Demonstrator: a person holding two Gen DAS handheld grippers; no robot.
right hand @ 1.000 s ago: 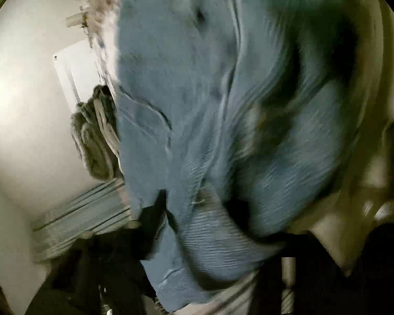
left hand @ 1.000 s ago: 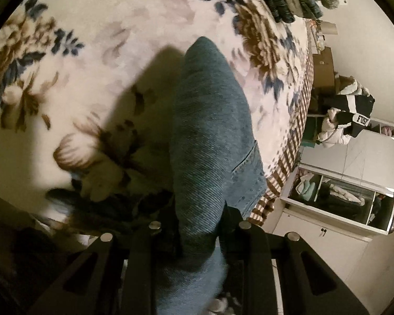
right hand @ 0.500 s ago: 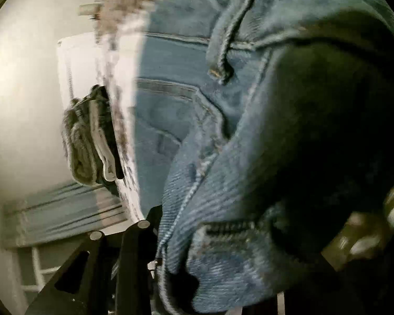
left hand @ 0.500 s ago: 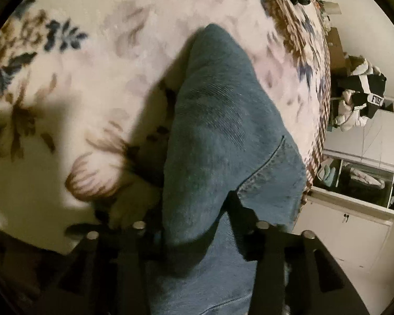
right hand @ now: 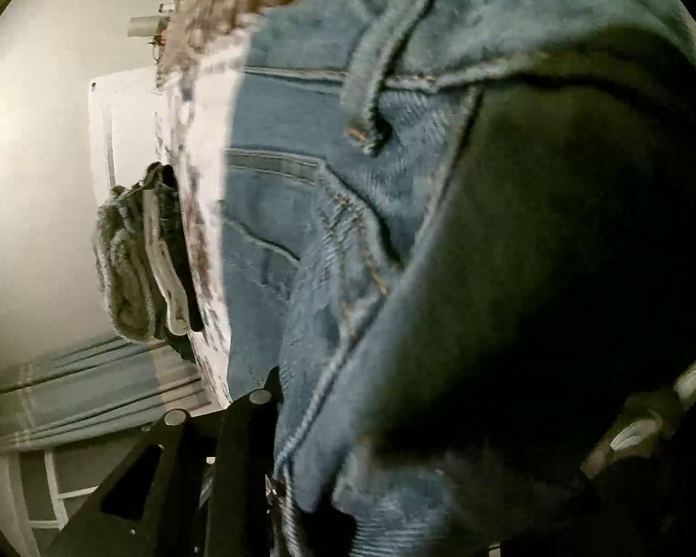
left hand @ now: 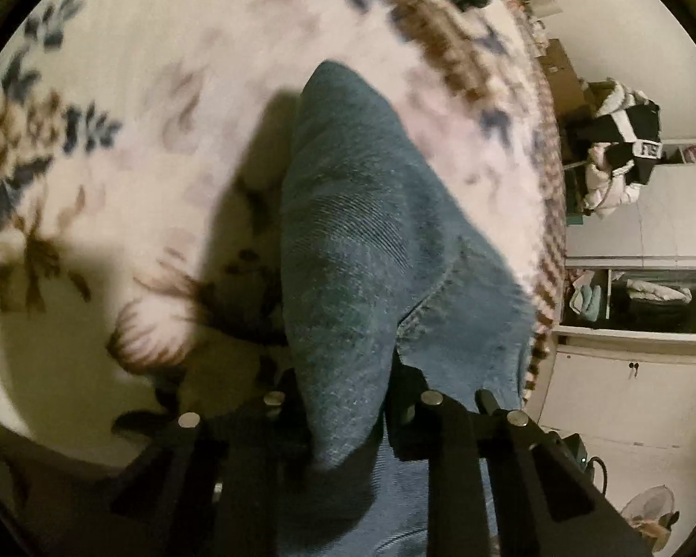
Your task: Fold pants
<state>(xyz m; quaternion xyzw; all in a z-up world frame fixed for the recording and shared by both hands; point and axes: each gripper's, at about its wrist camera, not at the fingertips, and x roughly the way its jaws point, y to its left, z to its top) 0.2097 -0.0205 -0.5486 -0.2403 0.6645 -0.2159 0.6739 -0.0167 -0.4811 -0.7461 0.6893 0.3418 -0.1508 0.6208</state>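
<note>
Floral bedspread fills most of your left wrist view, cream with blue and brown blooms, and the bed's checked edge runs down its right side. Beyond that edge you see white cabinets and a heap of black and white clothing, none of which the right view shows.

Your left gripper has its fingers closed on a fold of the jeans; the denim rises from between them as a ridge over the bedspread, and a stitched seam shows on its right flank.

Your right wrist view is much closer. It alone shows the jeans' belt loop, back pocket and orange stitching, with a dark shadowed fold covering the right half. Only one finger of your right gripper is visible, pressed against the denim; the other is hidden, so I cannot tell how it stands. At left hang blue curtains, with a stack of folded clothes on the bed.
</note>
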